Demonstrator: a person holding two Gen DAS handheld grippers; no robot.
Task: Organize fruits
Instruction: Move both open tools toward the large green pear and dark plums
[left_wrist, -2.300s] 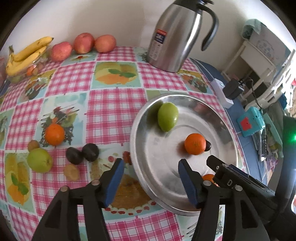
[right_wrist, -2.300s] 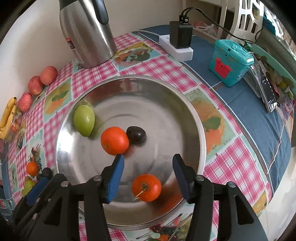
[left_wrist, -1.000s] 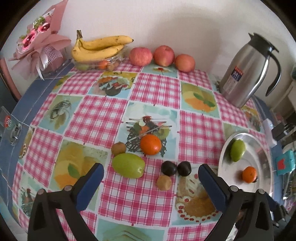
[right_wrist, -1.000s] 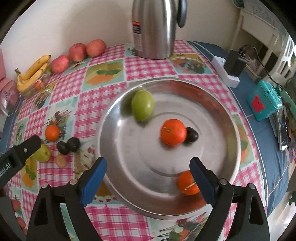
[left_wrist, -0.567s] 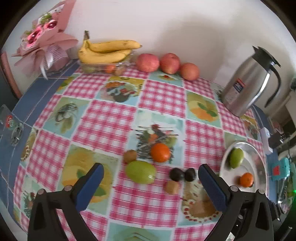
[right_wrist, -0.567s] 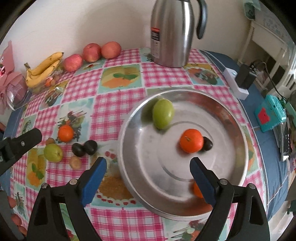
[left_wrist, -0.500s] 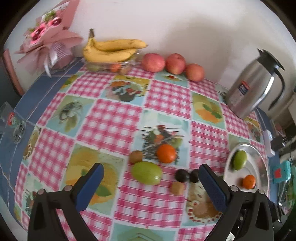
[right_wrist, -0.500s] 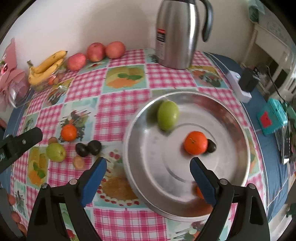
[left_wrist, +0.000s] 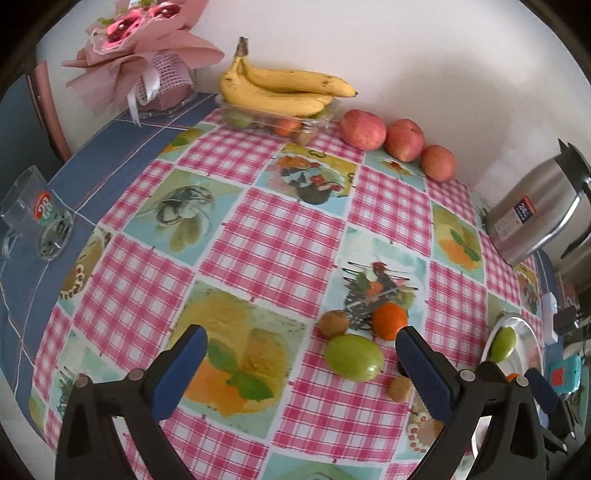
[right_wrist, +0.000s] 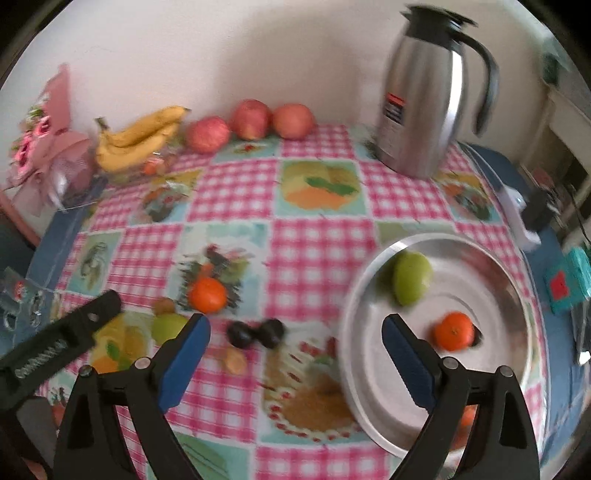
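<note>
Across the pink checked tablecloth (left_wrist: 266, 251), loose fruit — orange (left_wrist: 389, 320), green mango (left_wrist: 353, 356) — is lying beside the steel tray (right_wrist: 491, 258); left gripper (left_wrist: 301, 360) and right gripper (right_wrist: 295, 354) are hovering wide, gripping nothing, near the white wall (left_wrist: 406, 55).

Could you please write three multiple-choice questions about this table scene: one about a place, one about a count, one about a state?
1. Where does the green fruit nearest the steel jug lie?
A. in the metal tray
B. on the bananas
C. inside the jug

2. How many red apples stand in the row along the wall?
A. one
B. three
C. five

3. In what state are the right tongs?
A. shut on an orange
B. shut on nothing
C. open, holding nothing

Answers: 1 A, the fruit rests inside the tray's rim. 2 B, three apples sit side by side next to the bananas. 3 C, the blue pads stand wide apart with only tablecloth between them.
</note>
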